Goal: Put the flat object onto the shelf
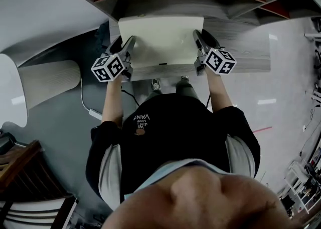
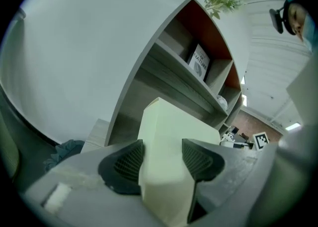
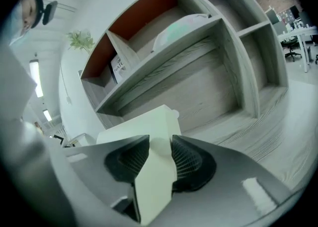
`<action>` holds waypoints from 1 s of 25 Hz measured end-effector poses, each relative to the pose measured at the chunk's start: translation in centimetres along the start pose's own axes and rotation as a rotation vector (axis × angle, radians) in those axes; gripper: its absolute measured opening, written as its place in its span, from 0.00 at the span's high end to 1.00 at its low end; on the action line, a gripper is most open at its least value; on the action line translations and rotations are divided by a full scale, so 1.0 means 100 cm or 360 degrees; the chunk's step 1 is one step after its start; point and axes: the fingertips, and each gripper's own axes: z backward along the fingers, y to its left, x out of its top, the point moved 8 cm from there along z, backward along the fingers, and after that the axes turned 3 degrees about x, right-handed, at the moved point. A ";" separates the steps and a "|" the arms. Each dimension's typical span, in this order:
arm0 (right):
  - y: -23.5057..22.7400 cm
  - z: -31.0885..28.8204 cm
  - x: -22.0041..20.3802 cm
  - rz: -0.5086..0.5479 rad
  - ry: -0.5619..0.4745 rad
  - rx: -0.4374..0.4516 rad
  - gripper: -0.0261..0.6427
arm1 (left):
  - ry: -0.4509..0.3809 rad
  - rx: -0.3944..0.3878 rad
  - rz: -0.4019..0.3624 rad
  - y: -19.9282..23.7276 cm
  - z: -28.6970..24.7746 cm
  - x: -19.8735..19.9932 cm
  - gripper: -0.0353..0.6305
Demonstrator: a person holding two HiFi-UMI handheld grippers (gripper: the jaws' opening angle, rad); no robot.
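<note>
Black and ribbed on the pads [image 2: 127, 164]. Squeezed a cream box [image 1: 161, 40] from both ends. Pinched its left edge with the left gripper [image 2: 163, 159], clamped hard on it. Pinched its right edge with the right gripper [image 3: 160, 157], clamped hard too. Held the box flat between the two, up in front of the grey wood shelf [image 1: 246, 52], over its low board. Hard to tell if touching that board or not. Painted red at the back of the upper shelf holes. Stood a book [image 2: 200, 62] in one of them, with a green plant [image 2: 221, 0] up on top of the shelf.
</note>
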 end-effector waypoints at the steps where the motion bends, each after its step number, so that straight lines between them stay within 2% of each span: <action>1: 0.002 0.005 0.004 0.0005 -0.0036 -0.0002 0.76 | -0.0019 -0.0016 -0.0018 -0.005 0.001 0.004 0.57; 12: 0.031 0.057 0.056 0.0120 -0.0390 0.0006 0.77 | -0.0206 -0.0191 -0.0137 -0.051 0.013 0.042 0.58; 25: 0.062 0.106 0.114 0.0241 -0.0720 0.0111 0.79 | -0.0438 -0.0335 -0.0273 -0.104 0.038 0.084 0.58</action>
